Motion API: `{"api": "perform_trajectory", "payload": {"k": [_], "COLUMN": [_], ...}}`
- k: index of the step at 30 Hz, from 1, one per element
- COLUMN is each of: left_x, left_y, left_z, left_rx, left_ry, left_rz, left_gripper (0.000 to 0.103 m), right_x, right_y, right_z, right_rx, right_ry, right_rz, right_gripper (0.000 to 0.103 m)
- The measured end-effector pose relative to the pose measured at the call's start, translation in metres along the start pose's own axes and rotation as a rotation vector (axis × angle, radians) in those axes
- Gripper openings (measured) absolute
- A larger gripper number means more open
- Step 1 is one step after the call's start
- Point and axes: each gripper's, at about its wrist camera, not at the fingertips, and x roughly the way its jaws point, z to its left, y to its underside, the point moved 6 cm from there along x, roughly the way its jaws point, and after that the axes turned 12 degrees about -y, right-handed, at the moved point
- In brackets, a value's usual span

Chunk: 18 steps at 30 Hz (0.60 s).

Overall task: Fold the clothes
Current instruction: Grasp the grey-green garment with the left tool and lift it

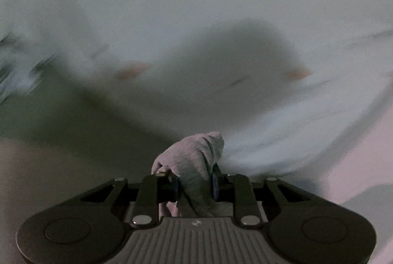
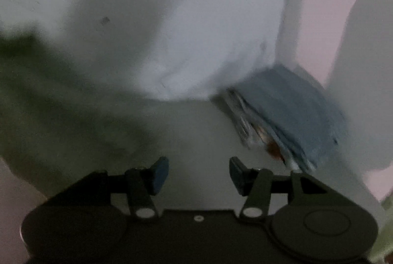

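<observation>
My left gripper [image 1: 195, 181] is shut on a bunched fold of pale grey-pink cloth [image 1: 196, 156] that sticks up between its fingers. Beyond it spreads a white garment [image 1: 196, 18], blurred, with small orange marks. My right gripper [image 2: 199, 172] is open and empty, hovering over the white garment [image 2: 208, 31]. A stack of folded clothes [image 2: 289, 112], blue on top, lies just ahead and to the right of the right gripper.
A pinkish surface [image 2: 324, 6] shows at the right in the right wrist view and in the left wrist view [image 1: 363, 153]. Dark shadows of the grippers fall across the cloth. Both views are blurred.
</observation>
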Motion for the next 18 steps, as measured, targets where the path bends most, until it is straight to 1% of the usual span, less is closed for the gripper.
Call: {"api": "perform_trajectory", "payload": {"k": [3,4,5,6,8,9,11,13,14,16,17,18], "left_x": [0.062,0.077,0.085,0.087,0.082,0.078,0.074,0.07,0.069,0.061,0.057,0.053], "left_y": [0.039,0.051,0.061,0.068,0.073,0.069,0.056,0.046,0.043,0.036,0.034,0.033], "left_z": [0.07,0.096,0.119,0.135,0.156,0.161,0.164,0.166,0.168,0.167,0.166,0.163], "left_rx": [-0.011,-0.022,-0.041,-0.055,-0.058,-0.033,0.053,0.141,0.158,0.173,0.18,0.192], "left_ry": [-0.254,-0.324,-0.358,-0.36,-0.346,-0.346,-0.37,-0.396,-0.396,-0.373,-0.359,-0.35], "left_rz": [0.174,0.233,0.279,0.3,0.305,0.289,0.235,0.175,0.156,0.122,0.108,0.095], "left_gripper": [0.027,0.029,0.033,0.034,0.044,0.047,0.062,0.069,0.069,0.069,0.071,0.072], "right_x": [0.007,0.01,0.014,0.018,0.026,0.032,0.046,0.065,0.074,0.093,0.104,0.112], "right_y": [0.027,0.034,0.04,0.044,0.051,0.052,0.053,0.059,0.062,0.068,0.073,0.077], "right_z": [-0.002,0.0,0.003,0.008,0.017,0.025,0.042,0.062,0.072,0.091,0.099,0.105], "right_rx": [0.056,0.071,0.084,0.096,0.115,0.109,0.09,0.081,0.076,0.075,0.093,0.111], "right_ry": [0.012,0.007,-0.001,-0.014,-0.047,-0.076,-0.142,-0.226,-0.268,-0.346,-0.372,-0.399], "right_rz": [0.093,0.124,0.152,0.175,0.221,0.24,0.273,0.317,0.339,0.388,0.423,0.447], "right_gripper": [0.057,0.057,0.057,0.058,0.058,0.058,0.059,0.061,0.063,0.065,0.064,0.059]}}
